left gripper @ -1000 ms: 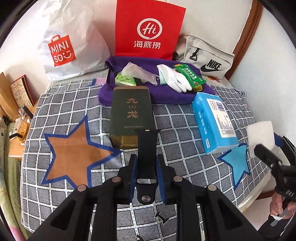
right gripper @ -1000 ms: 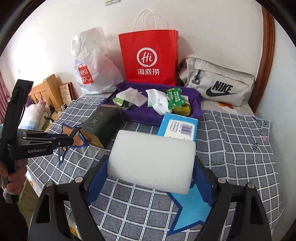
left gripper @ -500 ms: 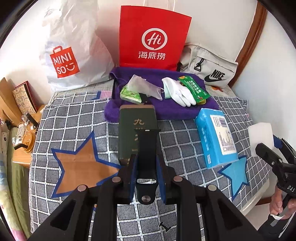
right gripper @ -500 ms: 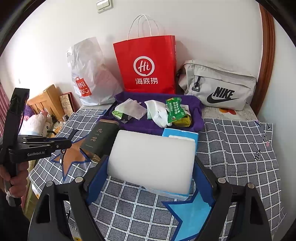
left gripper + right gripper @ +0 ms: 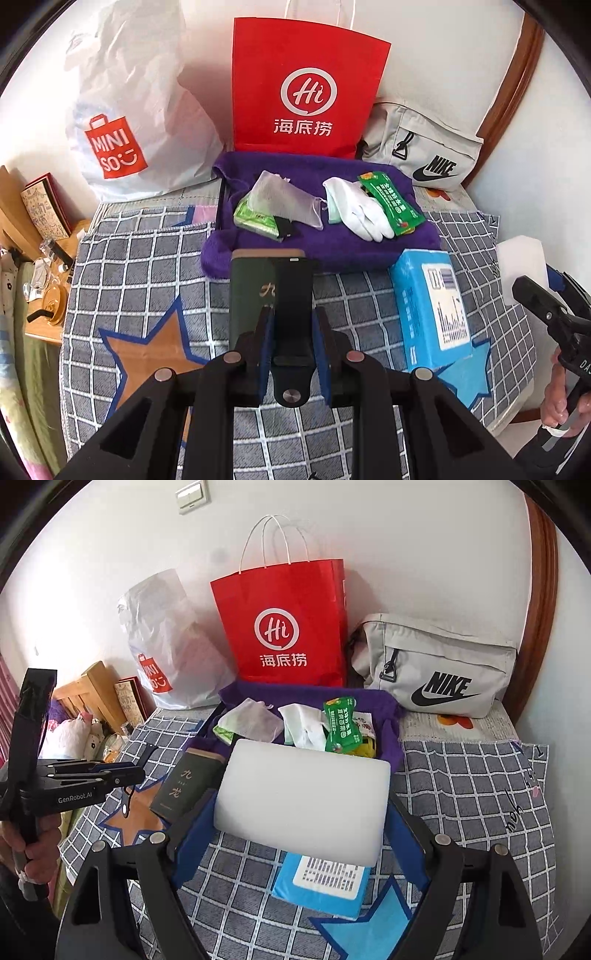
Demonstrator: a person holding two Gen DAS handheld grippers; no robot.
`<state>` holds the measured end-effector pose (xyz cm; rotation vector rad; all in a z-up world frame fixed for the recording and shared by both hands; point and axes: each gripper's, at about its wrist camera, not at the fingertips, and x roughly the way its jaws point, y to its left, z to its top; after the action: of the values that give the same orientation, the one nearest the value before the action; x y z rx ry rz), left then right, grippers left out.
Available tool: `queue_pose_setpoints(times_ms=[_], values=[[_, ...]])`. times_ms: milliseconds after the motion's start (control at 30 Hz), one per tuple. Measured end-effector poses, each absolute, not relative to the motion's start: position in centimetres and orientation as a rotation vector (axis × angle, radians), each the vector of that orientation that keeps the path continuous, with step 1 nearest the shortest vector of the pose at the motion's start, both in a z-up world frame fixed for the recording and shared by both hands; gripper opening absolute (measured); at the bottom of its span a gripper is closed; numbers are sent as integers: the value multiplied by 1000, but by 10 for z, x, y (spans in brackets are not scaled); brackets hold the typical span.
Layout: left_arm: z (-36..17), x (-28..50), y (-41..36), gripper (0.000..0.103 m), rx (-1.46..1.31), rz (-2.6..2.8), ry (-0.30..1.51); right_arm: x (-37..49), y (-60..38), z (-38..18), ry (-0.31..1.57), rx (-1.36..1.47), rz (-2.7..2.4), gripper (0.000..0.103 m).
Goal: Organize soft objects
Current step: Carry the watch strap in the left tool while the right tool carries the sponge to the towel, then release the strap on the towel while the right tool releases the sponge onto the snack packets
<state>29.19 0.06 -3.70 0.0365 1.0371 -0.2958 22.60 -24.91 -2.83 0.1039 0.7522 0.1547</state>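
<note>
Left hand-held gripper (image 5: 291, 350): pinching a black strap (image 5: 293, 295), limp and light; hold near its end.
Right hand-held gripper (image 5: 299, 834): spread wide, pads pressing a white foam block (image 5: 303, 797) by its short ends; soft, light, compressible.
Purple towel (image 5: 325, 243): at 12 o'clock, carrying a white glove (image 5: 360, 212) and sachets.
Surface: checked cloth (image 5: 147, 266) with star patches.
Room: red paper bag (image 5: 306, 88) against the wall.

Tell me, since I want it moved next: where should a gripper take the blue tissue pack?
Probably across its short width near the middle, coming from above. The blue tissue pack lies flat and long on the checked cloth, its long sides free; the purple towel crowds only the far end.
</note>
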Motion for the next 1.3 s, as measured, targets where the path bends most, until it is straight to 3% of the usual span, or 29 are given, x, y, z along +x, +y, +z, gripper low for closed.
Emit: queue_pose_setpoints(times_ms=[567,1300], values=[[-44,372,-14,20,59,-251,1064,312,-257,-40,777,63,145,85],[-74,445,-23,20,29,-275,1087,432,-244,-98,897,42,178,86]])
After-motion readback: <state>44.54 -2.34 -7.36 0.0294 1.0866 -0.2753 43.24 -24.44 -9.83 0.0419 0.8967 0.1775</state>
